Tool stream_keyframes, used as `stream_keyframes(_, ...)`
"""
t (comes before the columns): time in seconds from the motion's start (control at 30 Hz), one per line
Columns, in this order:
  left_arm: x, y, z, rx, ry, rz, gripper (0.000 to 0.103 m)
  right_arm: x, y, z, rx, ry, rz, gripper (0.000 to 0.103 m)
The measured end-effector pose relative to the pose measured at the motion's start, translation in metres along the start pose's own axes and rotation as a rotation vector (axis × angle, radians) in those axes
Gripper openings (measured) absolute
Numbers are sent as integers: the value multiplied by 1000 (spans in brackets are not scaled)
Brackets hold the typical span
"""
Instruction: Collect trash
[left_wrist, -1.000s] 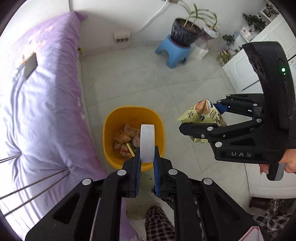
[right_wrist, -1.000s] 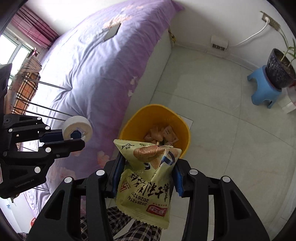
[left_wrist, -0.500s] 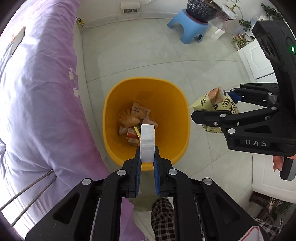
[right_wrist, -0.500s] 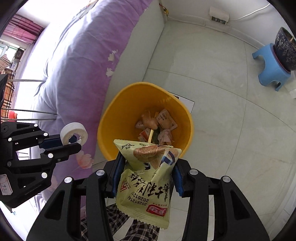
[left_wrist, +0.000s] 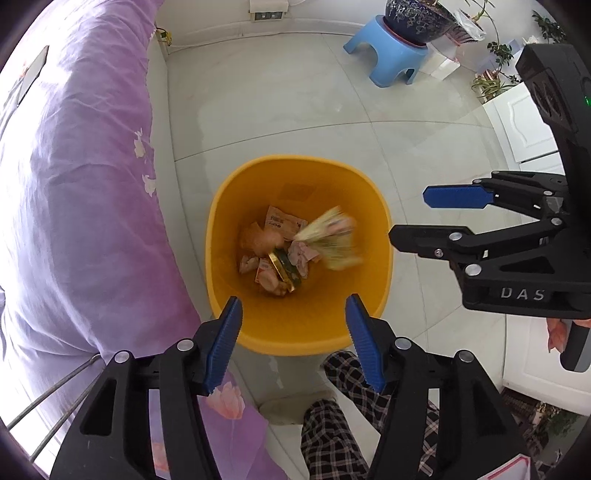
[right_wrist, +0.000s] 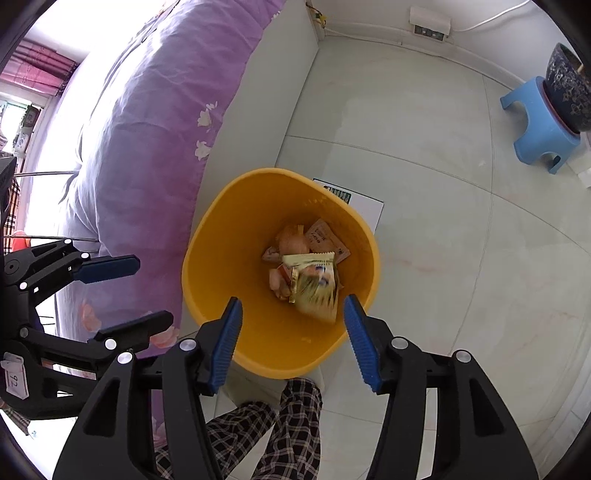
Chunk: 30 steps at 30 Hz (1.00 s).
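Note:
A yellow trash bin (left_wrist: 255, 325) stands on the floor beside the bed and also shows in the right wrist view (right_wrist: 210, 236). Several wrappers lie in it. A yellow-green snack bag (left_wrist: 332, 240) is blurred inside the bin; it also shows in the right wrist view (right_wrist: 319, 291). My left gripper (left_wrist: 293, 317) is open and empty above the bin's near rim. My right gripper (right_wrist: 291, 319) is open and empty above the bin; in the left wrist view it (left_wrist: 415, 218) sits at the bin's right. The white tape roll is not visible.
A bed with a purple cover (left_wrist: 74, 177) runs along the left. A blue stool (left_wrist: 391, 62) with a dark plant pot (left_wrist: 417, 18) stands at the far wall. A white cabinet (left_wrist: 517, 122) is at the right. A paper sheet (right_wrist: 364, 206) lies behind the bin. Plaid trouser legs (left_wrist: 332, 424) are below.
Both grippers have opened. The left has let go of the white tape roll and the right of the snack bag, which now is in the bin. Both moved closer over the bin.

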<state>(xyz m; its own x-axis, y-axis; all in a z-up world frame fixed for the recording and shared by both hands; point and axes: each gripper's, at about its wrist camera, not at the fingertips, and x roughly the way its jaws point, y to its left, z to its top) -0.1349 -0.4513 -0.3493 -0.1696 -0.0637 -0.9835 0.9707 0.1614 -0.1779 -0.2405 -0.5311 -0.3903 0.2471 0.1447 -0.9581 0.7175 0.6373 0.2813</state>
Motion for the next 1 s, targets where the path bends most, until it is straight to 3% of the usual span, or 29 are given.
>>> stream_keyframes(0.2, -13, -3, 5, 9, -15, 35, 62, -19, 2, -1, 16, -18, -9, 58)
stream_keyframes(0.4, -42, -6, 4, -35, -54, 81, 76, -48, 8, -13, 43, -48, -31, 58)
stream_keyframes(0.6, -74, -8, -2, -97, -91, 112, 85, -91, 13, -34, 95, -104, -118, 59)
stream_keyframes(0.83, -109, -17, -5, -156, -130, 139, 98, -123, 26, -57, 121, -106, -168, 59)
stream_keyframes(1.0, -128, -20, -10, -208, -140, 112, 98, -139, 36, -67, 130, -120, -154, 59)
